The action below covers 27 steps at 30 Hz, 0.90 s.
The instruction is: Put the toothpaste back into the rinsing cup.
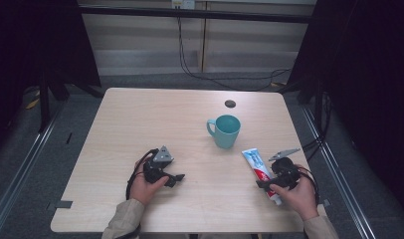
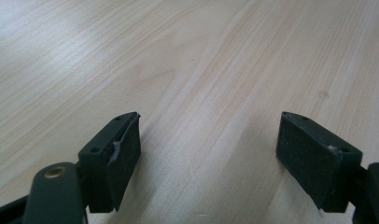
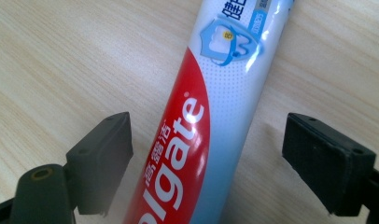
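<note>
A pale wooden desk (image 1: 140,129) carries the scene, with a teal mug (image 1: 225,130) standing upright near its middle, handle turned to the left, and a small dark round cap (image 1: 230,103) set in the desk top behind it. Just to the right of the mug, nearer the front edge, a Colgate toothpaste tube (image 3: 211,116) lies flat on the wood, its length running from front to back at a slight slant.

As far as can be judged, the work is at its very start — the tube has been reached for but not yet gripped or lifted, and the mug, the likely destination, appears empty. Closing on the tube, raising it and carrying it over are all left to be done.

The right claw (image 3: 208,158) is held low over the near end of the tube, jaws wide apart and straddling it, with bare wood seen between each jaw and the tube's sides. The right hand (image 1: 300,195) is angled inward toward the mug. The left claw (image 2: 208,158) is likewise spread open over bare desk, nothing between its jaws — the left hand (image 1: 146,185) is rested at the front left, well apart from mug and tube.
</note>
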### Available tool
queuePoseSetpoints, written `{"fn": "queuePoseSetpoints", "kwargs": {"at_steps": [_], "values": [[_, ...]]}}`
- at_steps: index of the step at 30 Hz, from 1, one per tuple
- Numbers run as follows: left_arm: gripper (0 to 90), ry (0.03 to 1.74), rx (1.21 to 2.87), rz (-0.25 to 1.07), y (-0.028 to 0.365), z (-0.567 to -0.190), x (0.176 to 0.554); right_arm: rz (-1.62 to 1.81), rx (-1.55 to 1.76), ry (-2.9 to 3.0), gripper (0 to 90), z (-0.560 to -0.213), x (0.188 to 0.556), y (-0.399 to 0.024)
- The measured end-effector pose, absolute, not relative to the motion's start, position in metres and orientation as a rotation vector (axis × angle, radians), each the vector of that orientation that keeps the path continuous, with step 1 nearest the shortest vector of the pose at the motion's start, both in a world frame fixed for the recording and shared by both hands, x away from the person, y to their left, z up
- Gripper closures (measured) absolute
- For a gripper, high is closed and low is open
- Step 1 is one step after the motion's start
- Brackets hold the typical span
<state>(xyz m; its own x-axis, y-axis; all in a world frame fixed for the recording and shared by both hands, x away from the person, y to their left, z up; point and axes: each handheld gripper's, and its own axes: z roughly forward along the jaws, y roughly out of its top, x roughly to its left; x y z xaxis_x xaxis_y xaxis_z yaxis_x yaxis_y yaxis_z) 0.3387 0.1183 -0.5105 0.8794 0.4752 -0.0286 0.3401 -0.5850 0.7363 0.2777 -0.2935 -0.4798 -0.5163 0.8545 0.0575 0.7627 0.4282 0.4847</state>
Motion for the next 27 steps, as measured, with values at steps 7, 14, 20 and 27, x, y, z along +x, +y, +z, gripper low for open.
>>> {"fn": "queuePoseSetpoints", "kwargs": {"at_steps": [7,14,20,27], "values": [[21.6,0.584,2.249,0.218,0.118,-0.510,0.339,0.634,1.406,2.529,17.4,-0.472,0.288,-0.289],[21.6,0.584,2.251,0.218,0.118,-0.510,0.339,0.571,1.388,2.566,18.5,-0.466,0.298,-0.281],[21.6,0.584,2.251,0.218,0.118,-0.510,0.339,0.528,1.366,2.592,20.4,-0.462,0.305,-0.275],[21.6,0.584,2.248,0.218,0.118,-0.510,0.339,0.503,1.363,2.611,21.2,-0.460,0.313,-0.272]]}}
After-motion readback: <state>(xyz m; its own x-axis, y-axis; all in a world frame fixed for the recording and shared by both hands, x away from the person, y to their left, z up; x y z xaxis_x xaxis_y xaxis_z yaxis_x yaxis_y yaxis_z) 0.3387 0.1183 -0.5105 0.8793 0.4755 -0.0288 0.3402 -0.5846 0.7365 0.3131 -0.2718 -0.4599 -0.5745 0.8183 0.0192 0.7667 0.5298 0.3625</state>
